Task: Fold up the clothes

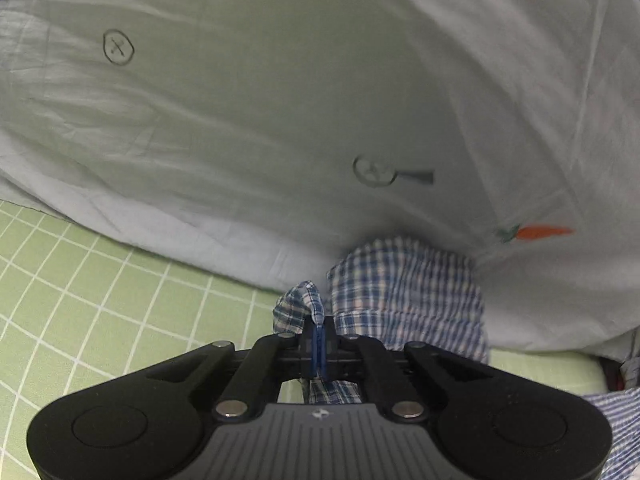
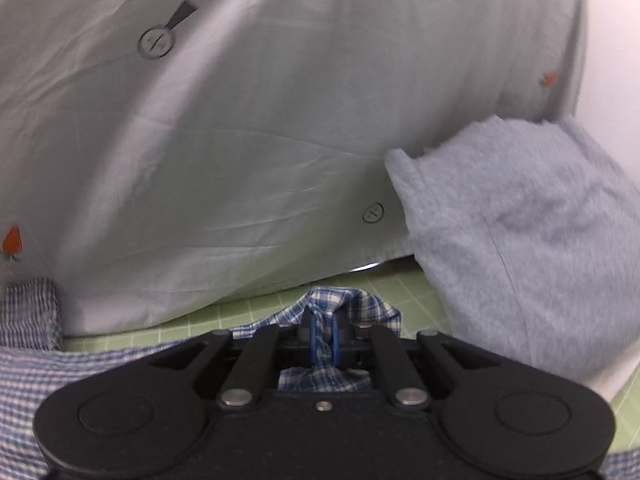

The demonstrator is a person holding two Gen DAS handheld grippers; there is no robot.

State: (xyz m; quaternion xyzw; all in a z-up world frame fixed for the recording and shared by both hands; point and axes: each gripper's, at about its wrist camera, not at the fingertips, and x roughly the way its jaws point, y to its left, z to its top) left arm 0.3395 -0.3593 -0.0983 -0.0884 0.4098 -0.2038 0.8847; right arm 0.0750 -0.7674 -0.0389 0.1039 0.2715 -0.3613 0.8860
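**Where you have room**

A big white sheet (image 1: 280,100) rises like a wall right in front of both your grippers. On your left, the green mat (image 1: 80,300) is bare, so you can move there. On your right, a grey cloth (image 2: 520,240) sits close and blocks that side. Only a thin strip of mat (image 2: 248,312) shows between it and the sheet.

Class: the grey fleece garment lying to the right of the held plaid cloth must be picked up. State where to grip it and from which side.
Grip the grey fleece garment at its raised upper-left corner, coming from the left: that thin edge juts over the white sheet.
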